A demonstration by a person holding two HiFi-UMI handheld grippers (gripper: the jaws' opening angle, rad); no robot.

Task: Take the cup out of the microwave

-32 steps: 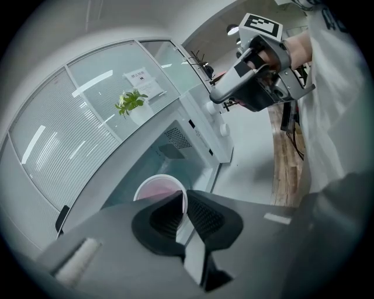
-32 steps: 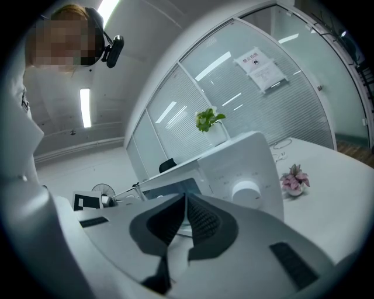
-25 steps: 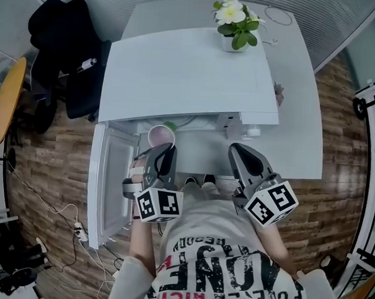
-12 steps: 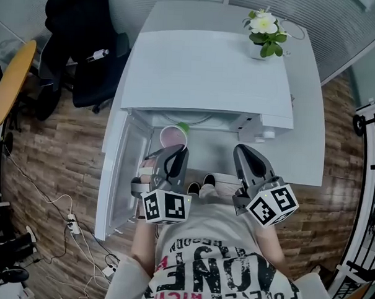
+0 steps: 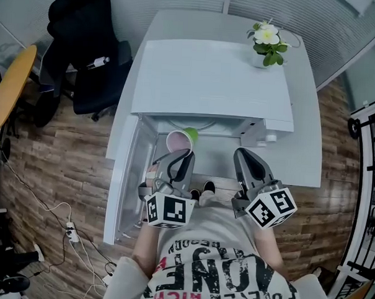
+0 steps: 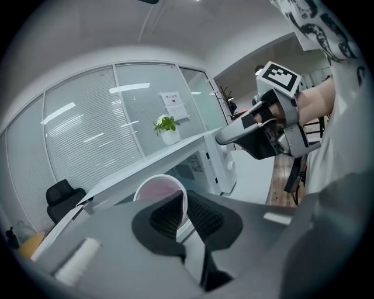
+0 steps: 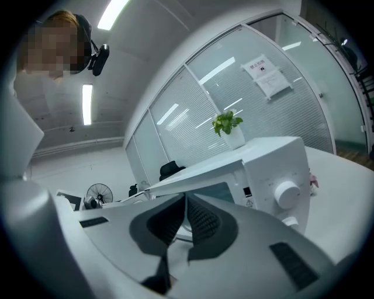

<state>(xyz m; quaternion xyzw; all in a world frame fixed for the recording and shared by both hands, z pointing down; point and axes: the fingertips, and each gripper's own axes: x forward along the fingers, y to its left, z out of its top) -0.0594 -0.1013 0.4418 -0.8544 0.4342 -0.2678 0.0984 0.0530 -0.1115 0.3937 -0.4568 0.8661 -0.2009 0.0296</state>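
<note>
The cup (image 5: 180, 141), pale pink inside and green outside, hangs tilted just in front of the open white microwave (image 5: 209, 78). My left gripper (image 5: 176, 164) is shut on its rim; in the left gripper view the cup's (image 6: 158, 195) wall sits pinched between the dark pads of the left gripper (image 6: 184, 205). To the right, my right gripper (image 5: 244, 162) is held level before the microwave's control side, shut with nothing in it. In the right gripper view the right gripper's (image 7: 186, 205) tips meet in front of the microwave (image 7: 263, 169) and its knob (image 7: 287, 194).
The microwave door (image 5: 127, 180) stands swung open to the left, beside my left gripper. A potted plant (image 5: 266, 41) sits on the white table (image 5: 306, 132) behind the microwave. A black office chair (image 5: 80, 42) and floor cables (image 5: 66, 227) lie to the left.
My left gripper has come a little up and out from the microwave with the cup and has rolled, so the cup's green side shows more. The right gripper has shifted slightly.
</note>
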